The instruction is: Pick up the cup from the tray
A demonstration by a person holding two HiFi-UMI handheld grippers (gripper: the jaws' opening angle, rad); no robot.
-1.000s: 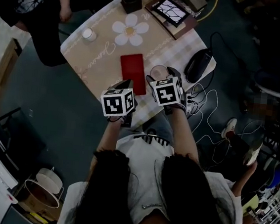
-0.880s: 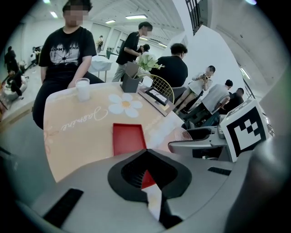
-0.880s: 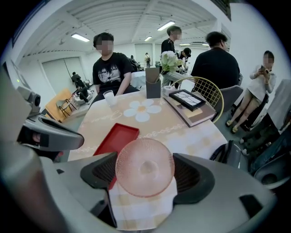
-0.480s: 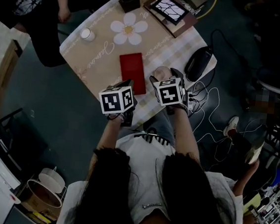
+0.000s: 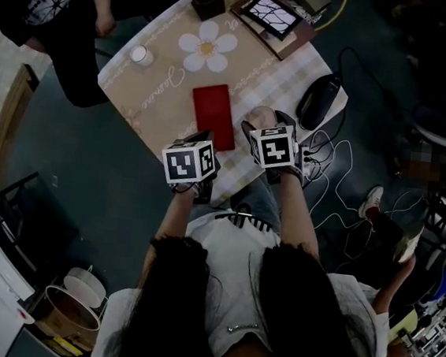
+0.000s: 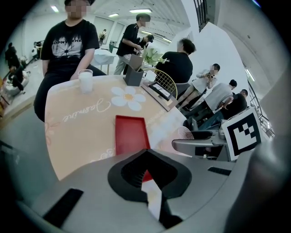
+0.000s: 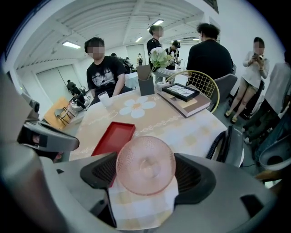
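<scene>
The see-through pink bumpy glass cup (image 7: 145,164) sits between the two jaws of the right gripper (image 7: 145,175), which squeeze its sides. It is just right of the flat red tray (image 7: 113,138), over the checked worktop (image 7: 191,129). The left gripper (image 6: 148,193) is by the tray's near end, jaws together, holding nothing.

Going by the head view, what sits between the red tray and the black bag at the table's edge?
The pink cup, gripped by the right gripper, lies between the red tray and the black bag; the head view shows it.
</scene>
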